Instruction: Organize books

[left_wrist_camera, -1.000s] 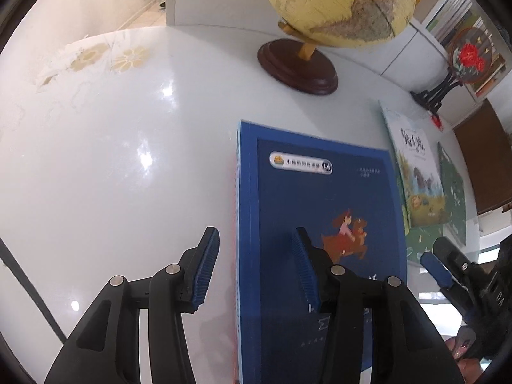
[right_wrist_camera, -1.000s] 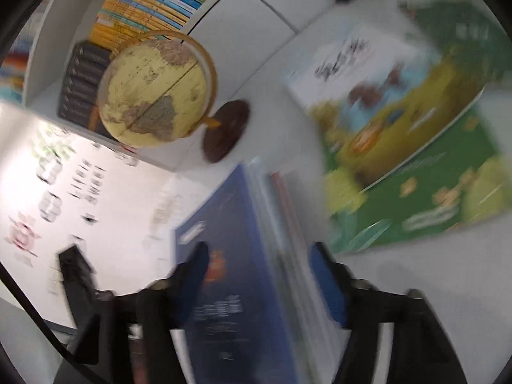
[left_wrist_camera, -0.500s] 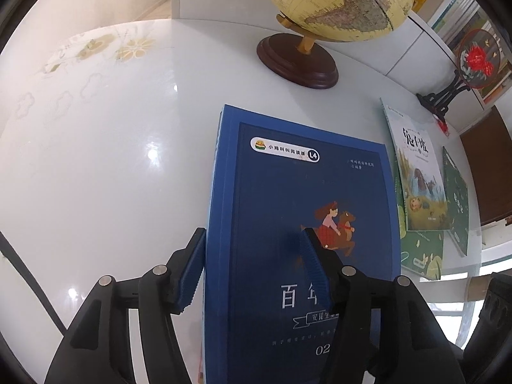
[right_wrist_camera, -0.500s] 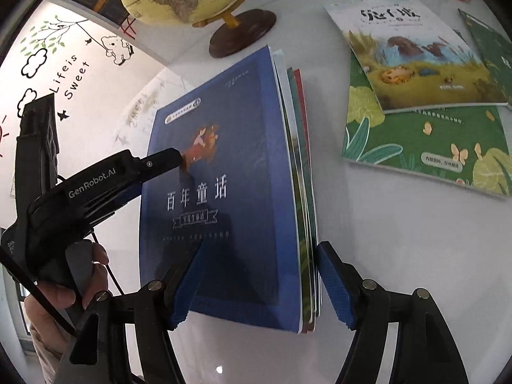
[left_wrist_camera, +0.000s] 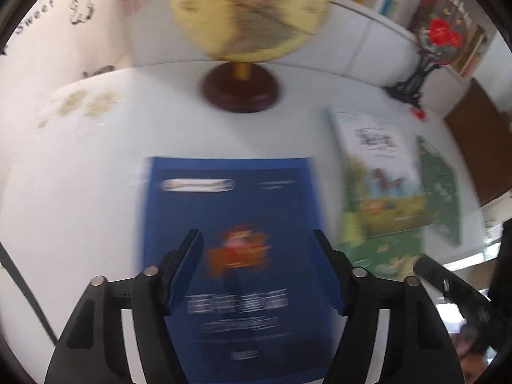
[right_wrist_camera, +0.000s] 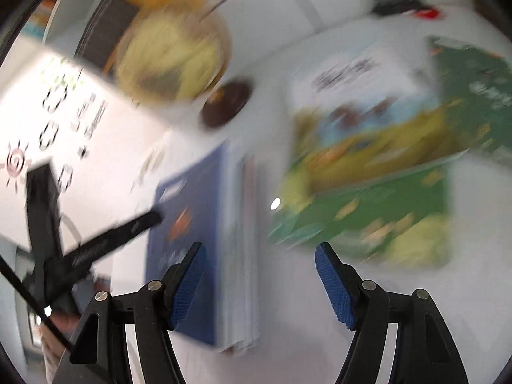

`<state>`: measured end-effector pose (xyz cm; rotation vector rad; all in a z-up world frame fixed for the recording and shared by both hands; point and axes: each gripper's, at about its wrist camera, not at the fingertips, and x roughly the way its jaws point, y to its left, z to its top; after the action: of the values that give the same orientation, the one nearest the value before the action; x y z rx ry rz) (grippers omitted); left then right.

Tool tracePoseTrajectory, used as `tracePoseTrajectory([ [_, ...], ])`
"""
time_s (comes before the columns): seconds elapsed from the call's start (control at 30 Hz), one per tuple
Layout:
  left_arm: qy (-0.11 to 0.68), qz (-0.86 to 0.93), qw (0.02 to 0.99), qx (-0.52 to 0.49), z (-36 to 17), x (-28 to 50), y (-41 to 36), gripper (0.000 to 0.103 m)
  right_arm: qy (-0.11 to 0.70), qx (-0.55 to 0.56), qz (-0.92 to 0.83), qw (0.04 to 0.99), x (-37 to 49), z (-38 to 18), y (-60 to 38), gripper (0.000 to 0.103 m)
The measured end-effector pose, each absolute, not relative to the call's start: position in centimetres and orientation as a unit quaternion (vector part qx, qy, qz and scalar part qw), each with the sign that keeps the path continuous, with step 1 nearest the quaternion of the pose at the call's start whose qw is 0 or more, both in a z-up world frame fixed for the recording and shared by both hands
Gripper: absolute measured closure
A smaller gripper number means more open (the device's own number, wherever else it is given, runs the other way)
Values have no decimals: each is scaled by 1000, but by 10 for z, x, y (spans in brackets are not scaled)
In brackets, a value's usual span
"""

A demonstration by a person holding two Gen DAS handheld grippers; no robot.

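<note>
- Books are what this is about, and from where I stand the job looks partly done: some gathered, some still loose on the white table (left_wrist_camera: 80, 192).
- Furthest left of them lies the blue book (left_wrist_camera: 230, 211), flat on the table in front of the globe (left_wrist_camera: 249, 12). In the right wrist view it tops a small stack (right_wrist_camera: 236, 256); thin page edges and a reddish one show along its side, so I judge several books are already piled and roughly squared.
- Over that blue cover hangs the left gripper (left_wrist_camera: 259, 272). Its jaws are opening, and the pads press on nothing; the cover merely shows between them from above, so it grips no book.
- Next over, the right gripper (right_wrist_camera: 260, 281) stands with its jaws wide apart. The stack's near corner lies by its left pad, bare table fills the rest of the gap, and nothing is pinched.
- Right of the stack, apart from it, the picture book (left_wrist_camera: 380, 172) with the pale top and yellow-green scene lies across a green book (left_wrist_camera: 393, 249), and another green book (left_wrist_camera: 443, 192) lies just beyond. All three are askew.
- Left to do, I reckon: bring those three across onto the pile and straighten its edges. Both views are blurred, so finer detail escapes me.
</note>
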<state>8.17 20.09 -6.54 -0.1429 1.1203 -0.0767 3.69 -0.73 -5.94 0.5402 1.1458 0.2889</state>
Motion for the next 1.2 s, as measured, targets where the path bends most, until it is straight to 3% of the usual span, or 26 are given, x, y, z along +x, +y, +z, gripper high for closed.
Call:
tracePoseTrajectory([
  [0.27, 553, -84, 814, -160, -103, 110, 114, 34, 476, 303, 49, 824, 62, -75, -130, 33],
  [0.47, 570, -81, 809, -116, -124, 121, 68, 34, 480, 292, 60, 825, 92, -87, -137, 33],
  [1.03, 585, -49, 802, -110, -137, 135, 59, 34, 502, 281, 95, 812, 120, -107, -141, 33],
  [1.2, 584, -52, 797, -142, -137, 139, 66, 29, 502, 275, 108, 813, 124, -107, -135, 32],
])
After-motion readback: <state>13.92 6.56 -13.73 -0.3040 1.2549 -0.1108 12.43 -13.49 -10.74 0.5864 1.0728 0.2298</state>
